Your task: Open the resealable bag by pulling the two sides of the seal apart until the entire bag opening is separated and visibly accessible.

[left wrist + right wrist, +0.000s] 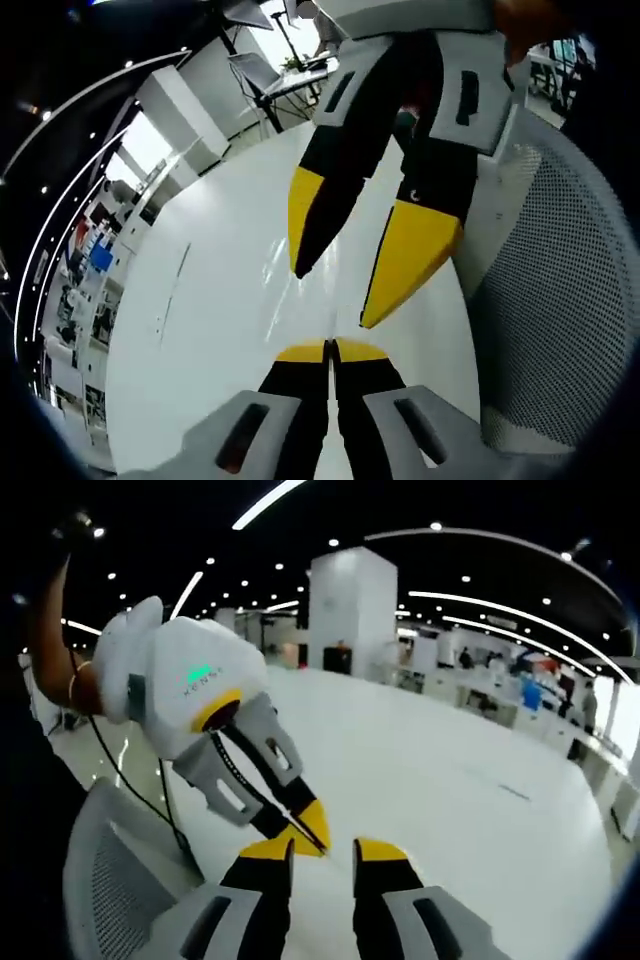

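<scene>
In the left gripper view my left gripper [330, 346] is shut, its yellow tips pressed together with nothing visible between them. Just beyond it my right gripper [333, 297] comes down from the top of the view with its jaws apart over the white table [190, 300]. In the right gripper view my right gripper [325, 848] is open and empty. The left gripper [314, 838] reaches in from the left there, its shut tip close to my right gripper's left jaw. Faint shiny streaks [278, 290] lie on the table. I cannot tell whether they belong to a clear bag.
A grey mesh chair back [570, 300] [110, 870] stands at the table's near edge. A person's arm [50, 650] holds the left gripper. The white table [470, 770] stretches far ahead; a white pillar [350, 610] and desks [540, 695] stand behind it.
</scene>
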`<state>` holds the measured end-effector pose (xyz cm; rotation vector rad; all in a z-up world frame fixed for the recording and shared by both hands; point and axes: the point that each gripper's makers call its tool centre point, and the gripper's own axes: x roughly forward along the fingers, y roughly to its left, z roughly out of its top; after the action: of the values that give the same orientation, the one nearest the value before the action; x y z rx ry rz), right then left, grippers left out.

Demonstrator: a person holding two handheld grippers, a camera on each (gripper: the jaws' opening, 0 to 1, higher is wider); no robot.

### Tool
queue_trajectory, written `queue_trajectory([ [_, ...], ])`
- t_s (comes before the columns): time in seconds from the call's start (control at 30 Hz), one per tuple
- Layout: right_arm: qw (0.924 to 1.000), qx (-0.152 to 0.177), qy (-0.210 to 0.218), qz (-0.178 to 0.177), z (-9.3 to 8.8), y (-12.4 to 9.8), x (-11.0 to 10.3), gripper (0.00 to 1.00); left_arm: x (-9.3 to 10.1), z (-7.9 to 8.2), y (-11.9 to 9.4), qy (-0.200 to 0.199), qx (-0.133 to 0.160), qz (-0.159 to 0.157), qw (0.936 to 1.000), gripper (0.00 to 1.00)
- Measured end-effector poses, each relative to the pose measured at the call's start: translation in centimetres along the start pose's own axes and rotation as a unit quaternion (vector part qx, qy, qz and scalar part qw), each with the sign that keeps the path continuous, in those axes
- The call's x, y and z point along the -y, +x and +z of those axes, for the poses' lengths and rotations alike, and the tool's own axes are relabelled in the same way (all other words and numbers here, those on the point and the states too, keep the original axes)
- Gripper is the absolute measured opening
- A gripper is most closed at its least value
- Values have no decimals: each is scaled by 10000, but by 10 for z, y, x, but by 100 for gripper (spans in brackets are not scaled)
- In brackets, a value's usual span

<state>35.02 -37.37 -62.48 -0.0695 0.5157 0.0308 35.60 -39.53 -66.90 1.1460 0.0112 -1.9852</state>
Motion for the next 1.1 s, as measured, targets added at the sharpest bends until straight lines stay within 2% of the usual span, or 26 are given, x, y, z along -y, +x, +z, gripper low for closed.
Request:
queue_trajectory([
  [0.13,9993,-273,-264,-36,-4,2,0,18,1,3,-6,35,16,0,10000,0],
  [0.23,9982,-415,-436,-57,-8,2,2,17,2,2,-9,204,-68,-6,9998,0],
  [0.53,9903,-936,-1004,236,-28,9,-5,10,12,7,-14,404,-110,-181,9990,0],
  [1.1,9856,-1101,-1199,451,-36,13,-7,1,19,6,-13,448,-84,-268,9986,0],
])
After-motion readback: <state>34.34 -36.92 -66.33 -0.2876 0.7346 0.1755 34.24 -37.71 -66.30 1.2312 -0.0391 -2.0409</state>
